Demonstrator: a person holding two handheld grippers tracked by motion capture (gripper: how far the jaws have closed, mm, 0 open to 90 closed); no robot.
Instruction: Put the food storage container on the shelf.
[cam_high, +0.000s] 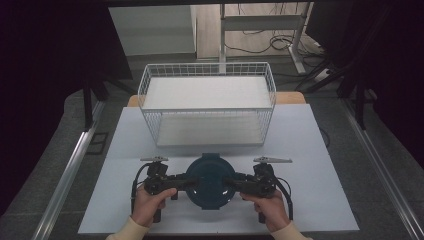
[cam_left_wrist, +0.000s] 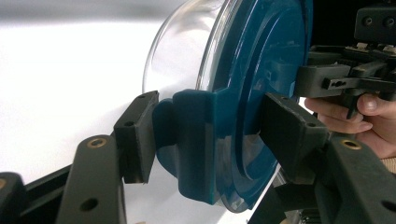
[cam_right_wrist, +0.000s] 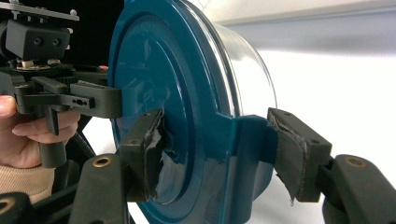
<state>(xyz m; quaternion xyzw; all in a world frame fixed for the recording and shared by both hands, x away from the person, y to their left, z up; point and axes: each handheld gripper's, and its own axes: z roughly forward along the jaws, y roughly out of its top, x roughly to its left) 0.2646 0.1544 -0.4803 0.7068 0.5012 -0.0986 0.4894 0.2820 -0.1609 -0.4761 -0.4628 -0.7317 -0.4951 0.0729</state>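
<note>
Both grippers are clamping the round glass container (cam_high: 210, 181) by the side tabs of its blue lid (cam_left_wrist: 261, 93), the left gripper (cam_high: 186, 183) and right gripper (cam_high: 233, 183) holding it near the table's (cam_high: 310, 150) front edge; since only the lid is being pinched, the bowl could be dropping free if a latch is loosening before reaching the wire basket (cam_high: 207, 102) beyond

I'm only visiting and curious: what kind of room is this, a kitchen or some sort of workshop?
Probably a lab or test room, not a kitchen. A plain white table stands on grey flooring, loose cables run by a metal desk frame, and a person's hand-held left gripper and right gripper clamp a lidded container.
</note>
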